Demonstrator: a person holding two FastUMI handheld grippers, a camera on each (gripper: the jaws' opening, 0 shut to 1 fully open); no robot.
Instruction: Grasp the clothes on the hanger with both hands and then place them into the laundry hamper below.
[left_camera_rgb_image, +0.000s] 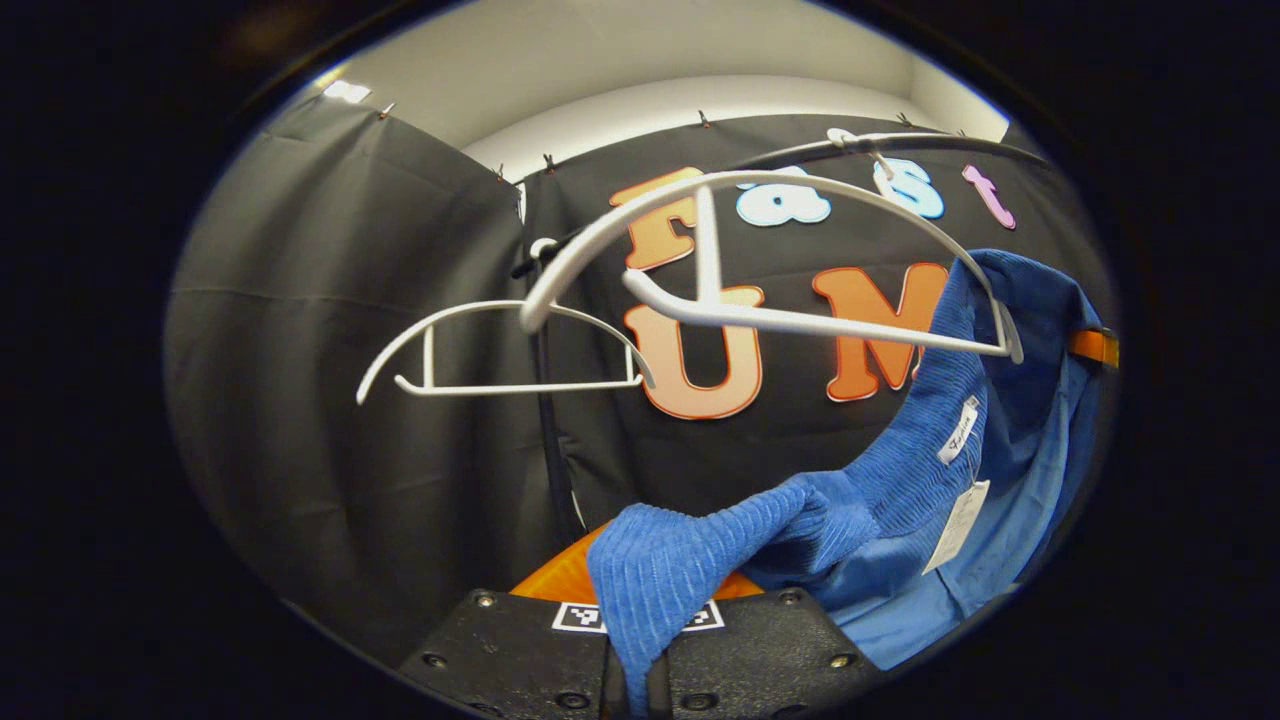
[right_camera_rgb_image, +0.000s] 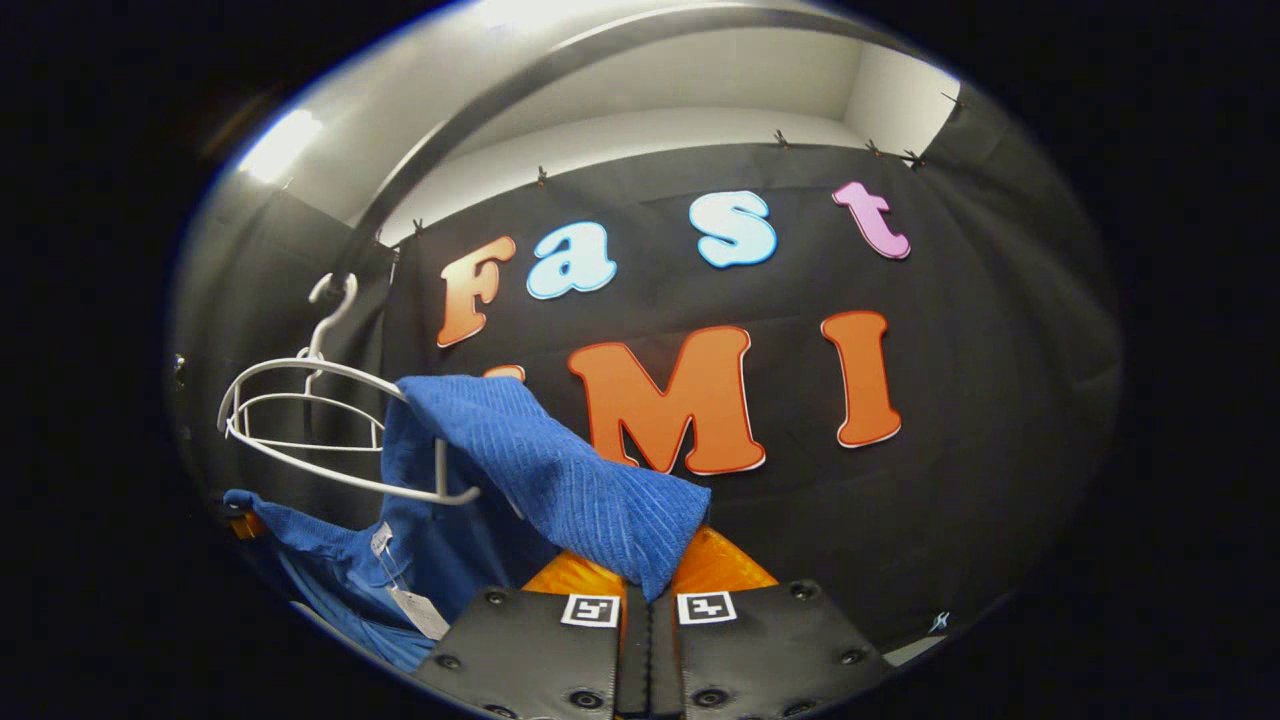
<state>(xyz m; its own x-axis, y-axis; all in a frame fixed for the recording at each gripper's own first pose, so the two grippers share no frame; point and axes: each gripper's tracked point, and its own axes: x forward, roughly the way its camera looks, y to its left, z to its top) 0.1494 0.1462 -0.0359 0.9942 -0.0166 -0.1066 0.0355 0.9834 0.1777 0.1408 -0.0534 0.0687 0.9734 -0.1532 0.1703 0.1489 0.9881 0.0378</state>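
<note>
Both grippers grasp a blue garment (left_camera_rgb_image: 900, 470), the left gripper (left_camera_rgb_image: 637, 650) and right gripper (right_camera_rgb_image: 648, 620) each clenched on a fold. The cloth drapes off one end of a white hanger (left_camera_rgb_image: 760, 250), beside a second hanger (left_camera_rgb_image: 500, 350) on the rail (right_camera_rgb_image: 600, 60).

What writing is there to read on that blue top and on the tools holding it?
White sewn-in tag on the blue ribbed knit top: script too small to read.
White hanging paper tag: print too blurred to read.
Square black-and-white markers on the right hand-held gripper: patterns, no words.
</note>
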